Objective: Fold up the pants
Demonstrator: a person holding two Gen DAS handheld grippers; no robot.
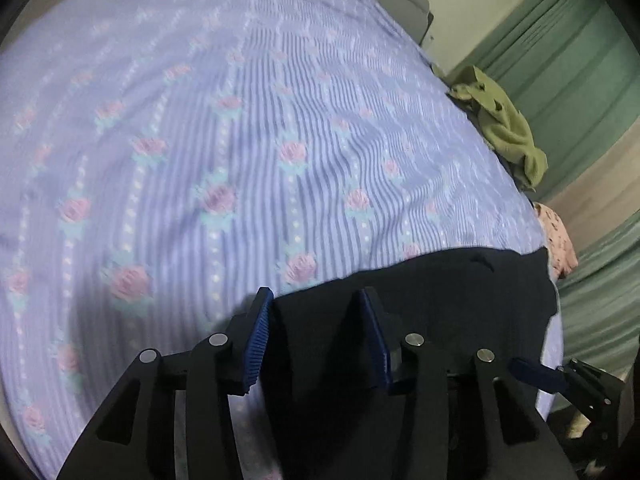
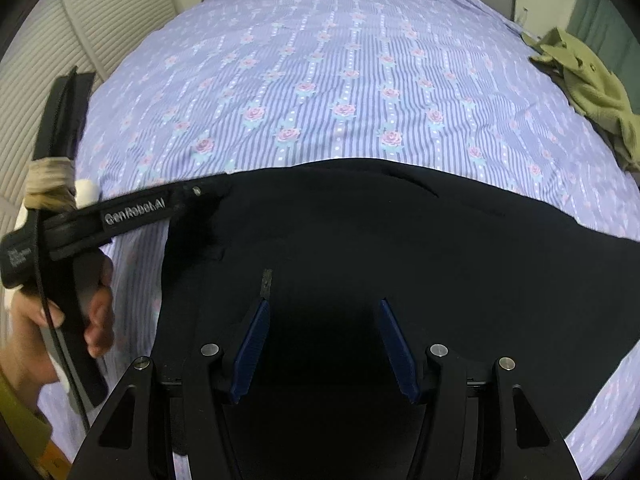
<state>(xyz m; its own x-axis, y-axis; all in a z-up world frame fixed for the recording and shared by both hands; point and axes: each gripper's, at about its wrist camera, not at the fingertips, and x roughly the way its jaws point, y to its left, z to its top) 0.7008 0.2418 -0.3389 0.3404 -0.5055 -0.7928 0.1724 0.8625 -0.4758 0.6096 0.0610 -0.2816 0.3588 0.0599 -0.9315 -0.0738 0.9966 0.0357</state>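
While the black pants [image 2: 400, 248] lie spread across the near end of the bed [image 2: 320, 60], both grippers sit low over their near edge. The left gripper [image 1: 316, 312] stands narrowed with cloth between its fingers [image 1: 256, 344]; whether the pads pinch it I cannot tell. The right gripper [image 2: 322, 316] stands half open above the fabric, gripping nothing visible. Catch the full edge on both sides before lifting, so the fold lands even; an olive garment [image 2: 592, 88] lies well clear.
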